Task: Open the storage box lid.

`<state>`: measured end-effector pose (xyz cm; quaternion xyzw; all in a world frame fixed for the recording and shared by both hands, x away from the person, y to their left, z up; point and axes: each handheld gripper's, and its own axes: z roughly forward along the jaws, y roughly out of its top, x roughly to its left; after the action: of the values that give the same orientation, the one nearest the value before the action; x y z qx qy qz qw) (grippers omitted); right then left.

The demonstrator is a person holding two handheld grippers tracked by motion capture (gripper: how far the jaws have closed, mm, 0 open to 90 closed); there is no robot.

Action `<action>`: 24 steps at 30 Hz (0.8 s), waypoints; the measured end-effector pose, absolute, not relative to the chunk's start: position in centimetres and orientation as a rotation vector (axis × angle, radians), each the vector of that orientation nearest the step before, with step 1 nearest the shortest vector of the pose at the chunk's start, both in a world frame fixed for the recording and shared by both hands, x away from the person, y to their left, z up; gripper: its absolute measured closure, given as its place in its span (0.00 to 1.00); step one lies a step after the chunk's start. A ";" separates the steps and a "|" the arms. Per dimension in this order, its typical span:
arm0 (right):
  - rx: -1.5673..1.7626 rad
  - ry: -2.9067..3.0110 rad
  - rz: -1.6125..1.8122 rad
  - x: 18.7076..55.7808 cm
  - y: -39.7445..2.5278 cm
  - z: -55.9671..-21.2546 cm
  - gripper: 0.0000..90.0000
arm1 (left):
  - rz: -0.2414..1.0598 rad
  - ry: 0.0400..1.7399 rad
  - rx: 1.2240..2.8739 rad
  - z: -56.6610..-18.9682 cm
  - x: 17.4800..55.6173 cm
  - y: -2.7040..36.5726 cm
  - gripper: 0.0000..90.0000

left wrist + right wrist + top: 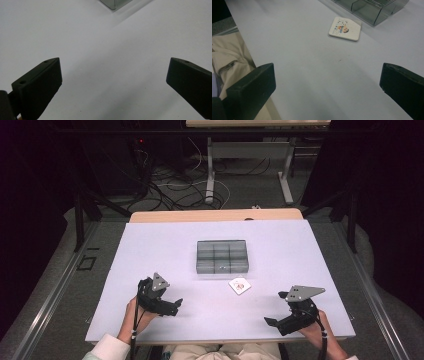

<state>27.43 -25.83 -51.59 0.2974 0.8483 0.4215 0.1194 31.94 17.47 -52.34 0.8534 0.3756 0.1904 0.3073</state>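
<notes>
the high view looked forward and down from above the person's side, taking in the whole surface, the floor and cables beyond it. the left gripper view sat low and close over the surface, looking along its jaws toward a corner of the box at its top edge. the right gripper view also sat low and close, facing across the near edge toward the card and the box. the box appeared in all three views; the card was shared by the high and right gripper views.
</notes>
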 end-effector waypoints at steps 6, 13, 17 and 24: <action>0.864 2.493 1.217 27.5 -25.8 -51.6 0.00 | 0.502 0.922 2.224 -52.1 31.8 17.4 0.01; 0.874 2.501 1.221 27.6 -25.1 -51.7 0.00 | 0.488 0.914 2.236 -52.2 31.7 17.0 0.00; 0.870 2.500 1.224 27.9 -24.7 -51.7 0.00 | 0.505 0.909 2.229 -52.2 31.7 16.9 0.00; 0.891 2.512 1.243 29.2 -23.6 -51.7 0.01 | 0.501 0.906 2.231 -52.1 31.6 16.8 0.00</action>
<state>29.19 -23.63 -51.69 0.3013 0.8499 0.4206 0.1000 31.58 16.78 -52.07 0.8548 0.3470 0.1919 0.3347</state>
